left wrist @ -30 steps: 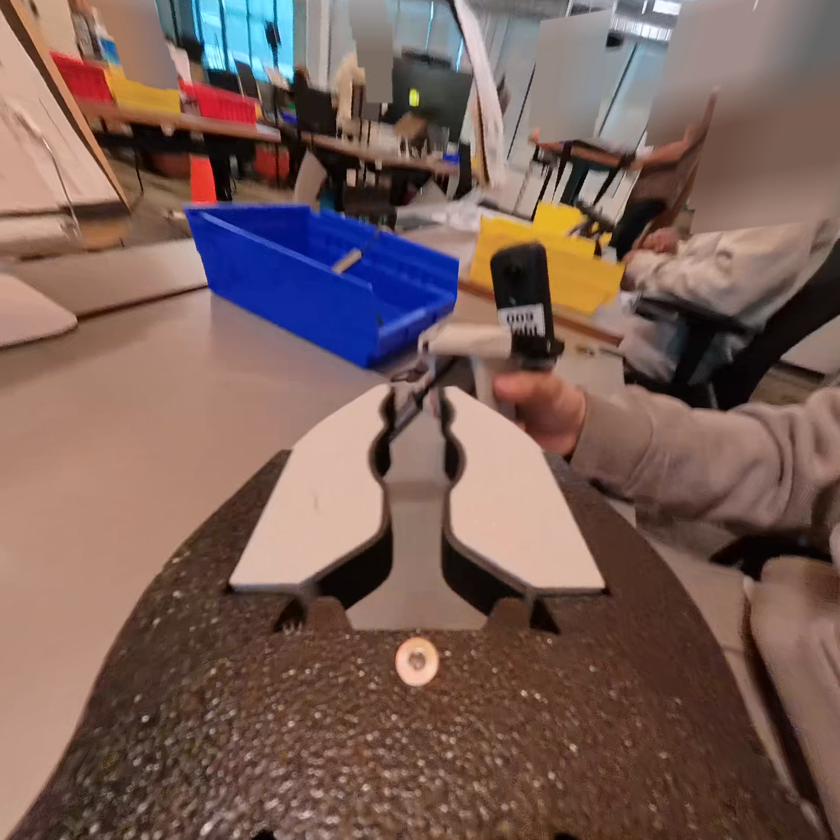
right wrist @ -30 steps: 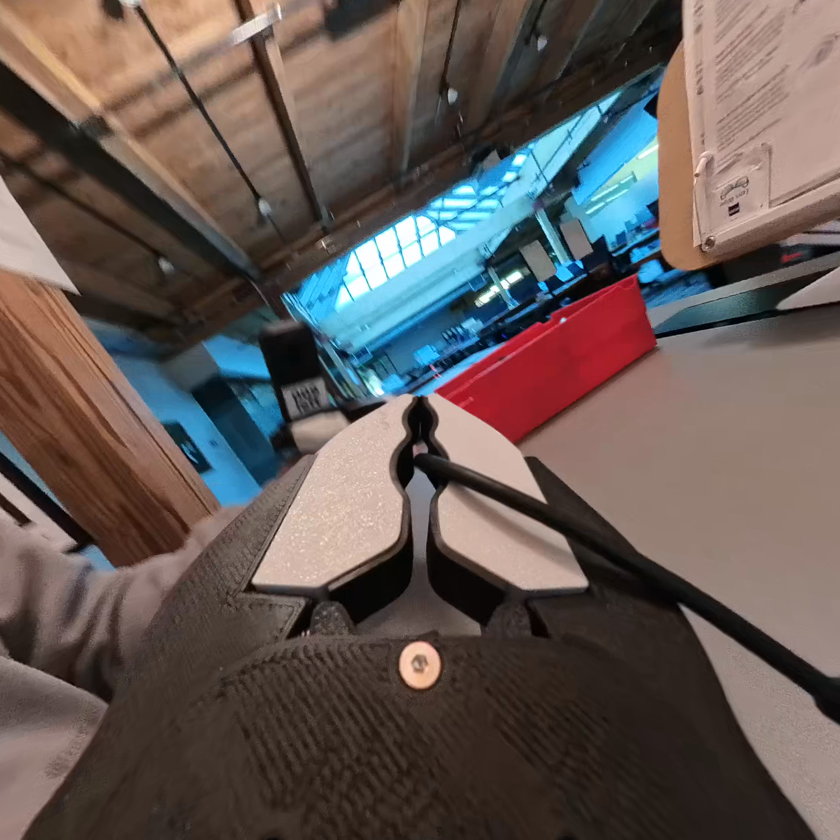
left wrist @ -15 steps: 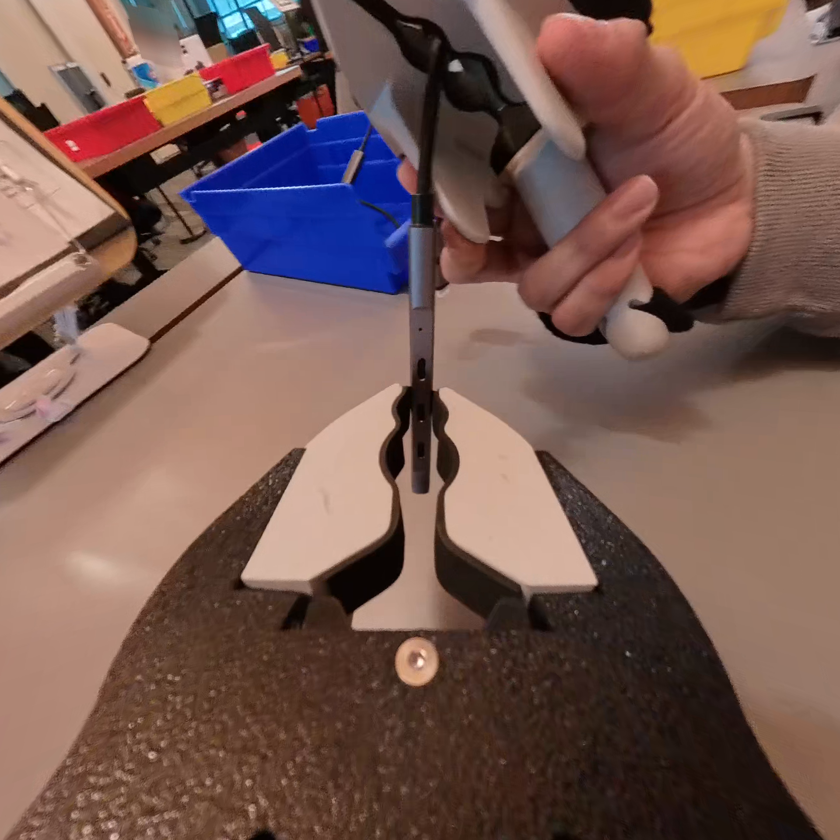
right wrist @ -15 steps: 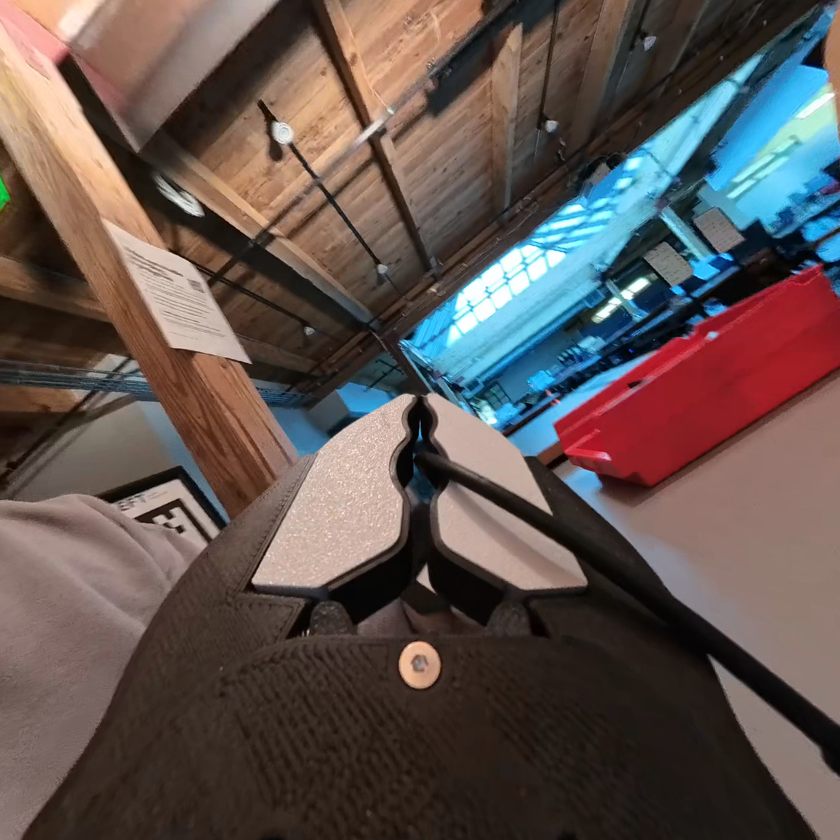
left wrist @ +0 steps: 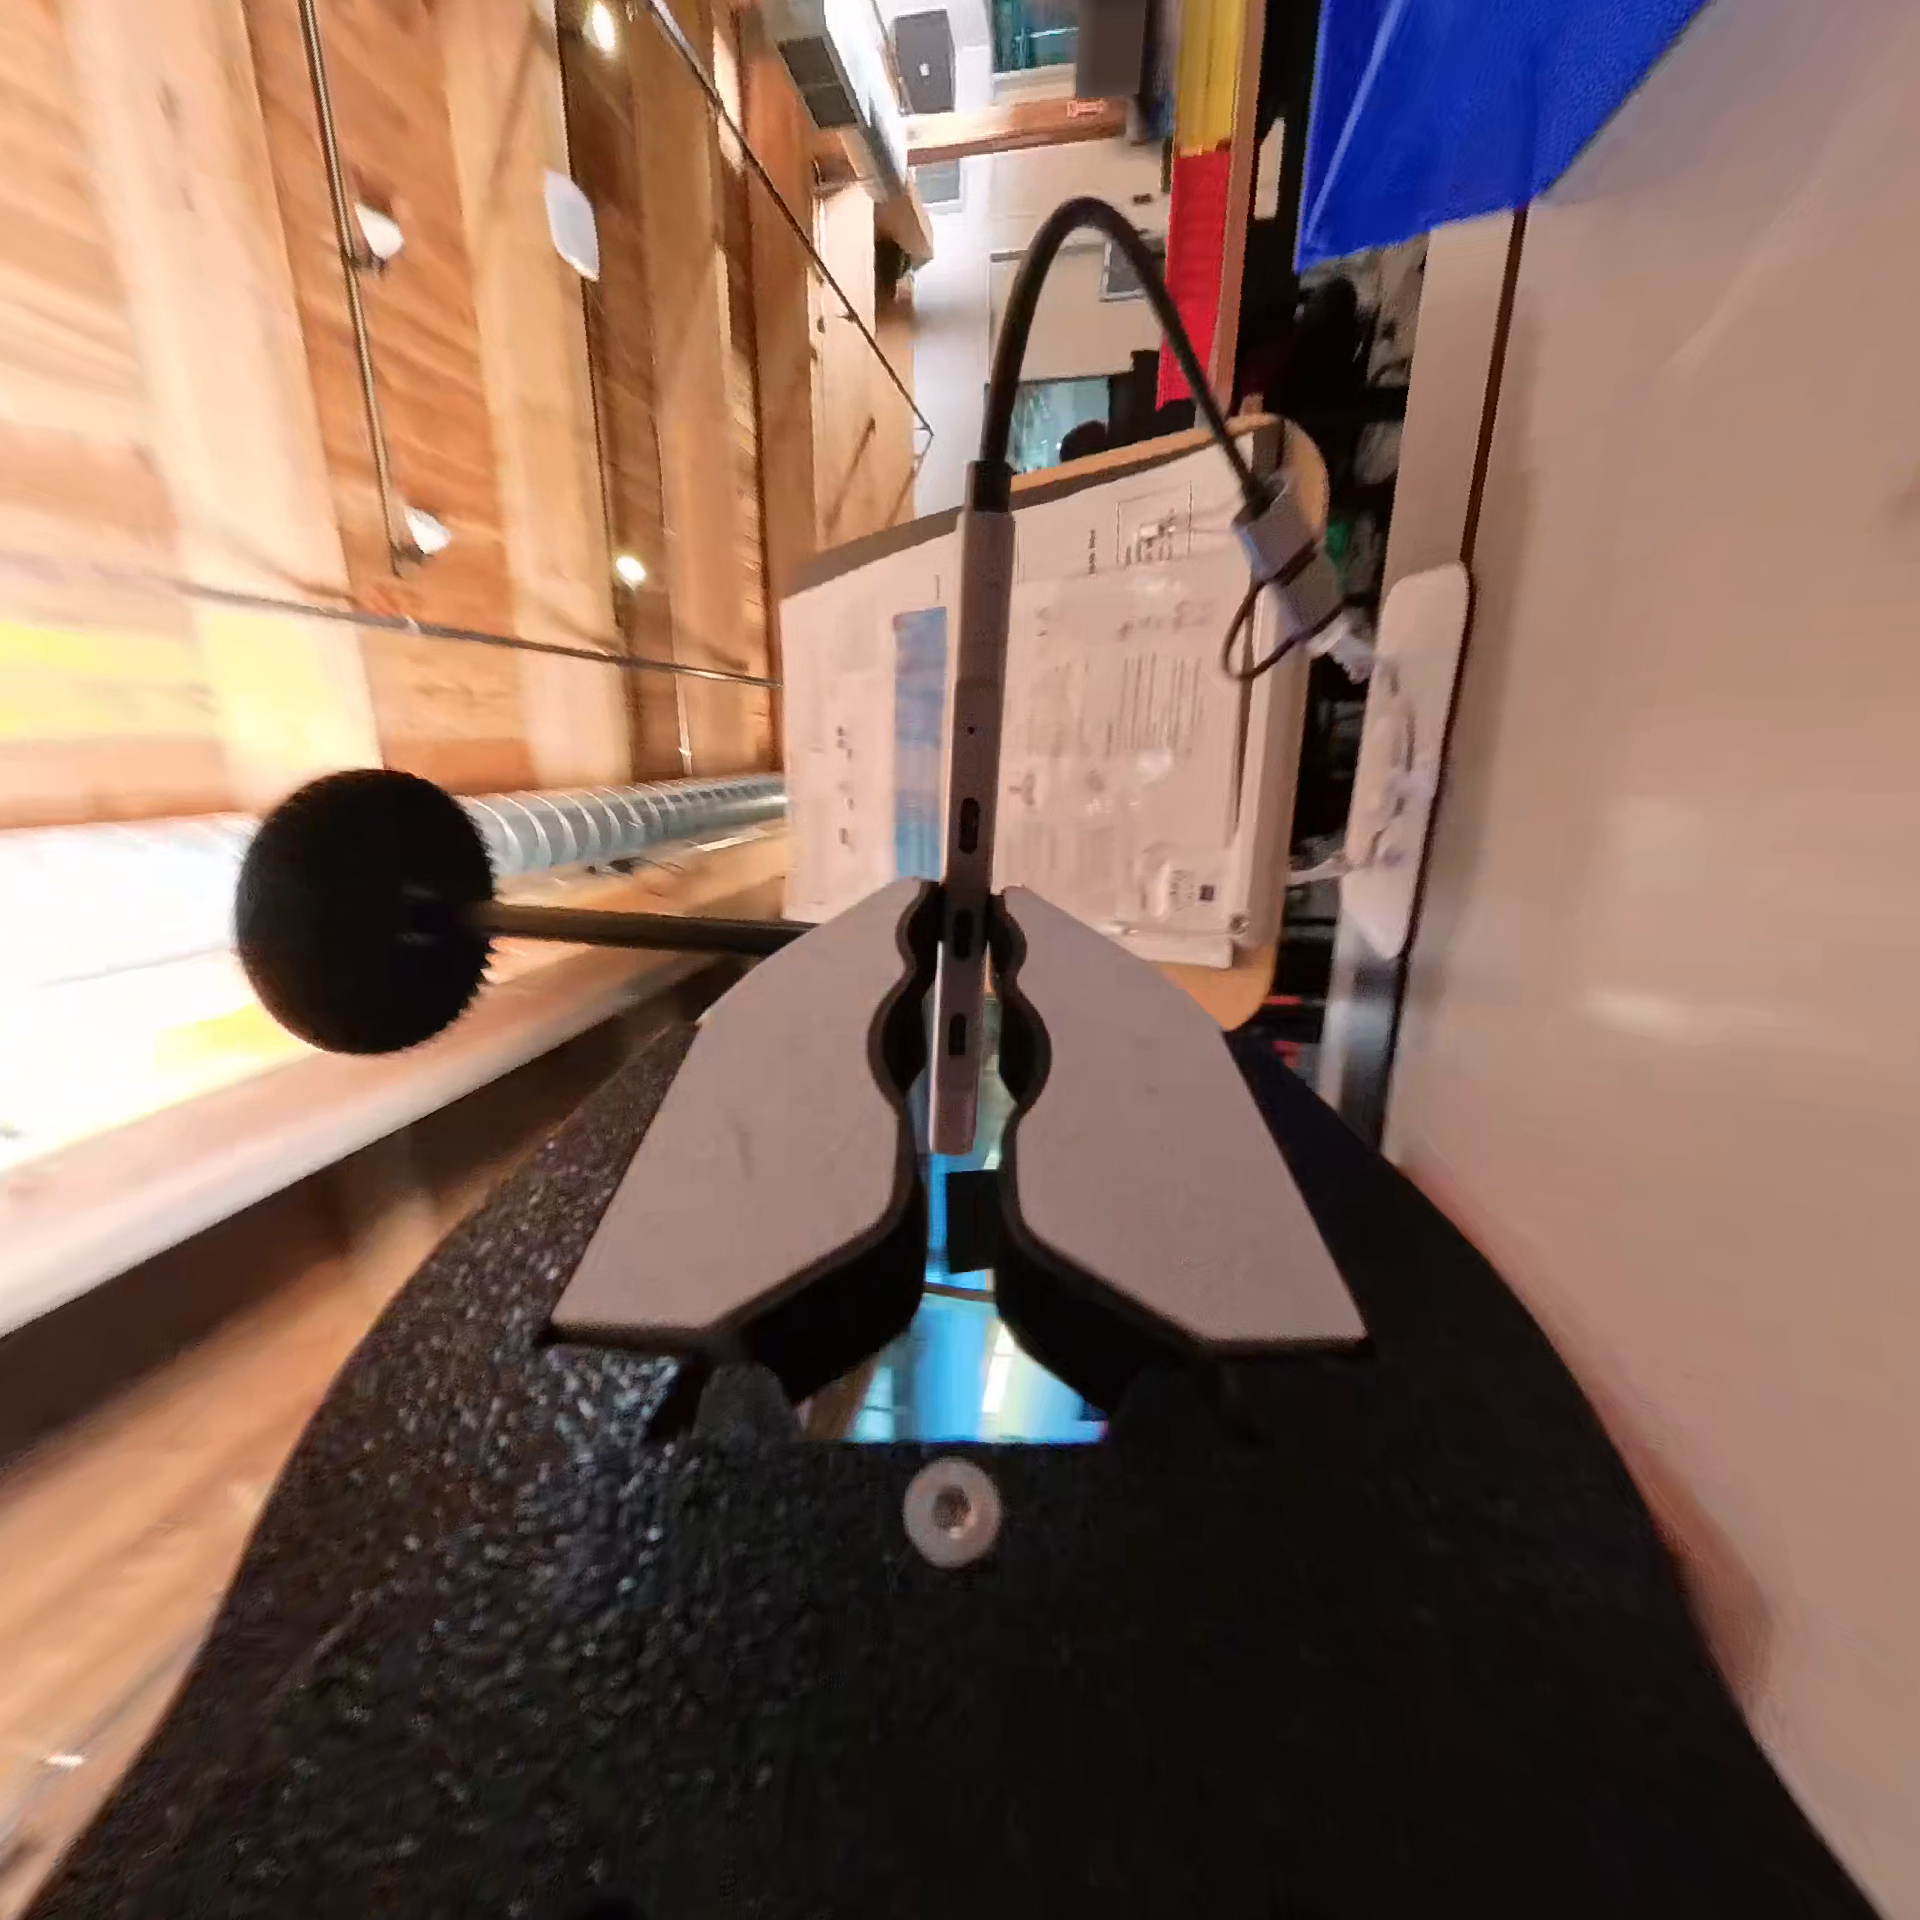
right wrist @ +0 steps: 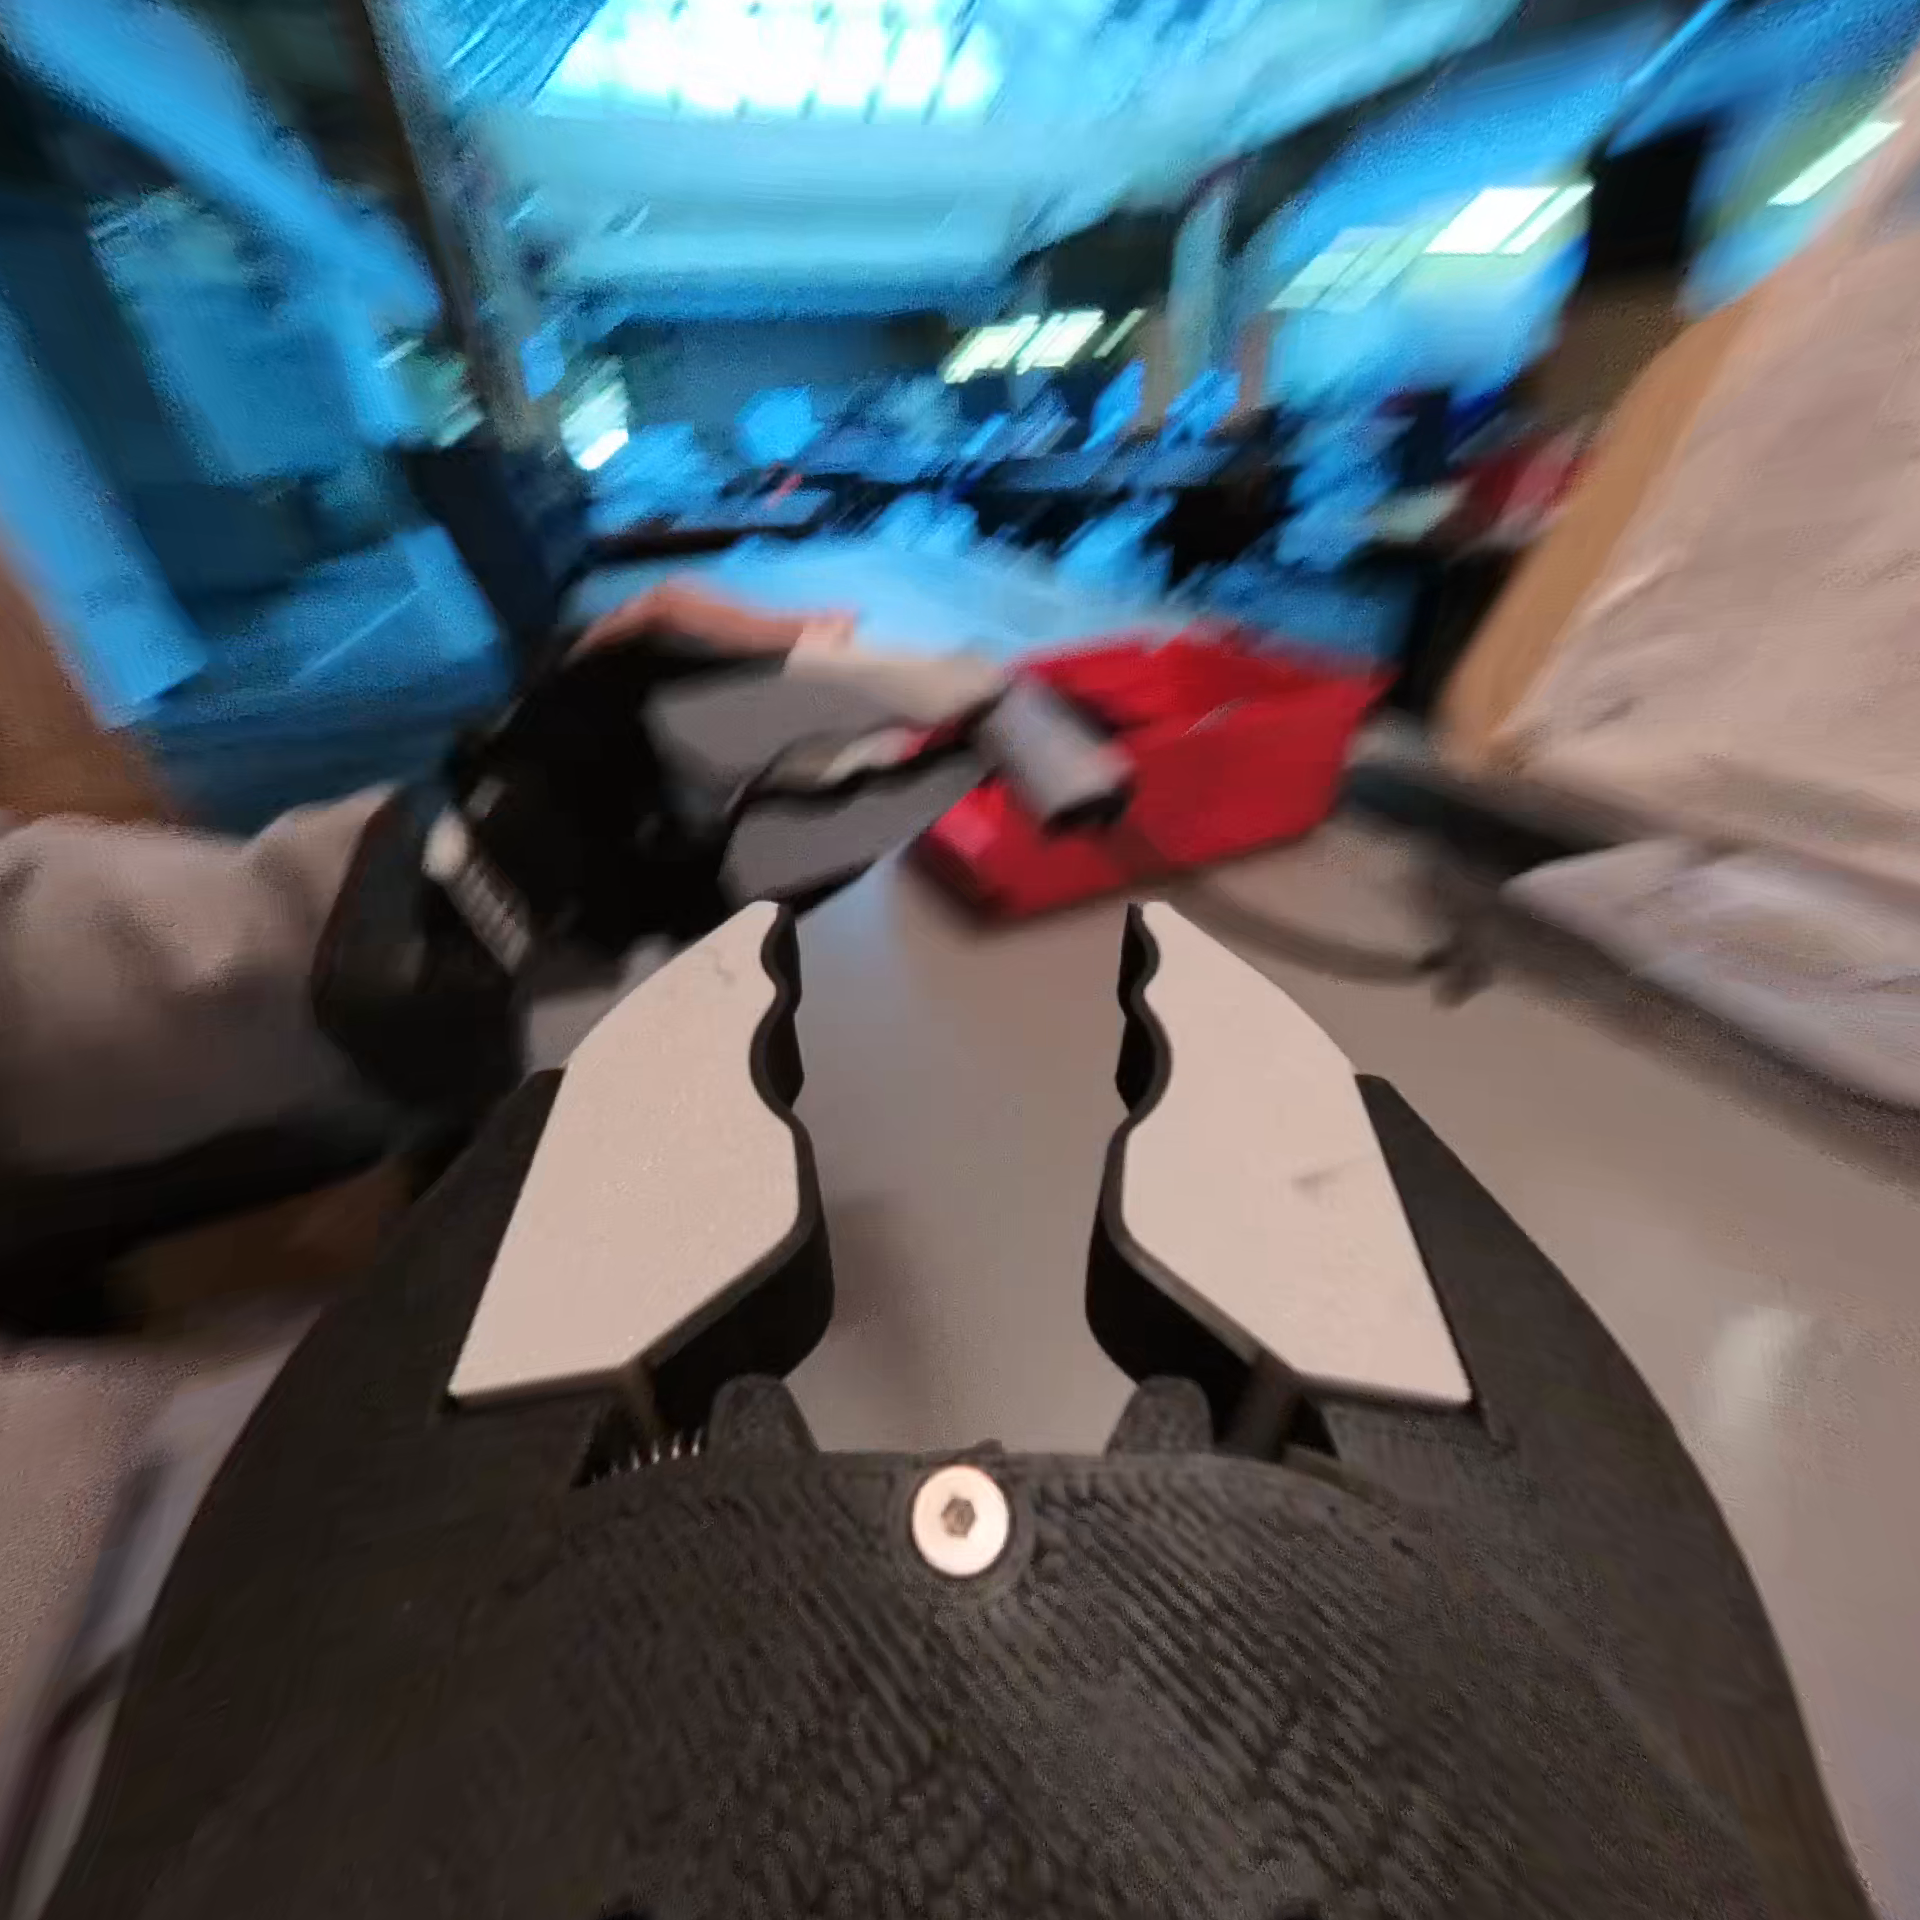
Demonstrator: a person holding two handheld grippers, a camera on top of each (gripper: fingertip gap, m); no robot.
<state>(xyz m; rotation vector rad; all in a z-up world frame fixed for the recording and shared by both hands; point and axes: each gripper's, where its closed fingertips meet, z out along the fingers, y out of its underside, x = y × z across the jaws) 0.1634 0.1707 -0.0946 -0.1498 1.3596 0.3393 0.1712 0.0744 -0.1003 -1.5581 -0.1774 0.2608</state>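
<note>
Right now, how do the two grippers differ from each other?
The left gripper is shut on a slim grey adapter with a black cable; the right gripper stands open and holds nothing. The left one points up toward a wooden ceiling; the right one points along a grey table toward a red bin. Both have grey fingers on black bodies.

Bright indoor light, heavy motion blur in right wrist view, blue-tinted background, wide-angle edge distortion
</note>
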